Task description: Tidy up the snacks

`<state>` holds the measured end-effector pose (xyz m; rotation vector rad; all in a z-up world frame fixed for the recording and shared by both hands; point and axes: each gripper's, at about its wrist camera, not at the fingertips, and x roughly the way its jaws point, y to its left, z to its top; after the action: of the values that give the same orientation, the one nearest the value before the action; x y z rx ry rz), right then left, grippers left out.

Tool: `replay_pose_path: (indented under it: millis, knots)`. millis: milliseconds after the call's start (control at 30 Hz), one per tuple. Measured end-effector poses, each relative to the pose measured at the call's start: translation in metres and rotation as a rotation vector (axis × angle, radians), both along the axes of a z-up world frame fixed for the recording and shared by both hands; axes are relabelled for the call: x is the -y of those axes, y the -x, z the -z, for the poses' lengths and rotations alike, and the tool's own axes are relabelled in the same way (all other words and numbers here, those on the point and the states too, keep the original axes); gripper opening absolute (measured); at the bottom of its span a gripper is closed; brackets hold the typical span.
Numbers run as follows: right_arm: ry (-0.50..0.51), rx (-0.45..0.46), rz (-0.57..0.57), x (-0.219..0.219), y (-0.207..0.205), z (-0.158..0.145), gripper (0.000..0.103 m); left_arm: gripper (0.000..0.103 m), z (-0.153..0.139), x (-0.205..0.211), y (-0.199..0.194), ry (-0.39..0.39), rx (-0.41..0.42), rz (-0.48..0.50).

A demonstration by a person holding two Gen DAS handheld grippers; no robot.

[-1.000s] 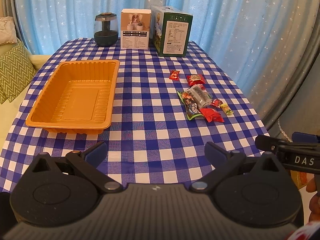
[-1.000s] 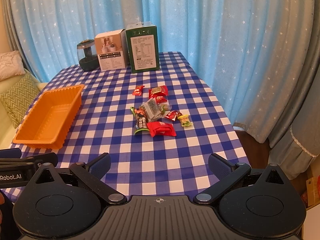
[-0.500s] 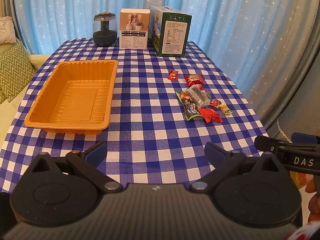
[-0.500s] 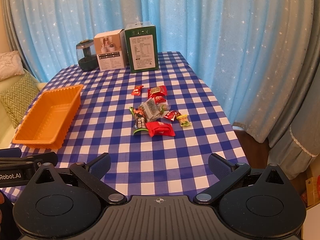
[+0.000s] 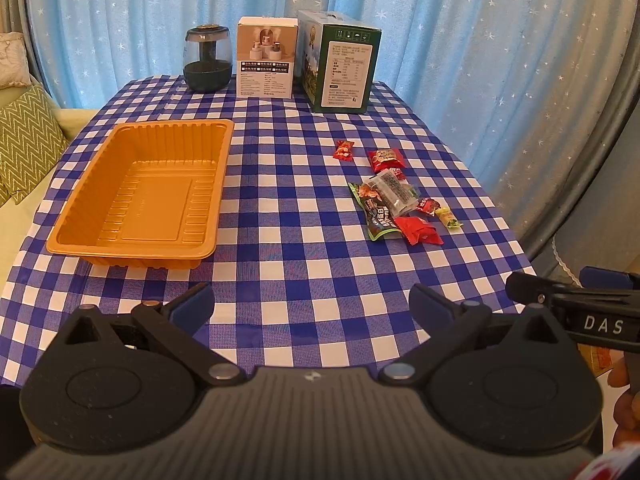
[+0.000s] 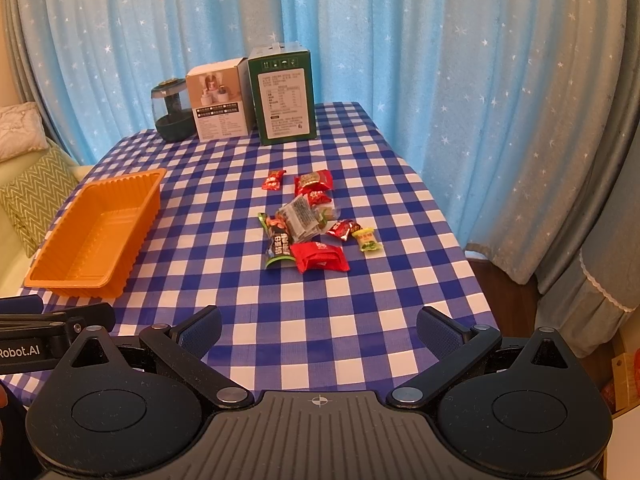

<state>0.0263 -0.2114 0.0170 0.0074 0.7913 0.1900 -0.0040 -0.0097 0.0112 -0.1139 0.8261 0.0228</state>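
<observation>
Counter [image 5: 304, 216] covered in a blue-and-white checked cloth; star-print blue curtains [image 6: 400, 40] fill the upper frame behind it; green zigzag cushion [image 5: 24, 136] at left edge. Orange tray [image 5: 96, 236] sits left of centre, nothing in it. Snacks [image 6: 308, 232] lie loose in a cluster right of centre, well apart from the tray; one small red candy [image 6: 273, 179] just above the cluster. Along the far edge, upper centre: dark jar [image 5: 208, 58], white box [image 5: 266, 62], green box [image 5: 344, 68], side by side. Left hand-held gripper [image 5: 312, 308] at lower frame, fingers spread apart, holding nothing; right hand-held gripper [image 6: 318, 328] likewise spread and unloaded, above the near cloth edge.
</observation>
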Motion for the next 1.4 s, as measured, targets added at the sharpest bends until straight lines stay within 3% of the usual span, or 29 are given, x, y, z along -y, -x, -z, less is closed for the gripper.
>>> replay_pose_path:
  millis: [800,1033,1400]
  knots:
    - [-0.003,-0.003,0.001,0.002,0.001,0.001,0.103,0.103,0.005,-0.001,0.001,0.016,-0.004,0.007]
    - [-0.012,-0.015,0.010,0.014,-0.002,0.014,0.103,0.103,0.010,-0.001,0.001,0.014,-0.007,0.010]
    - [-0.017,0.005,0.011,0.029,-0.026,0.021,0.103,0.103,0.029,0.002,-0.031,0.044,-0.033,0.031]
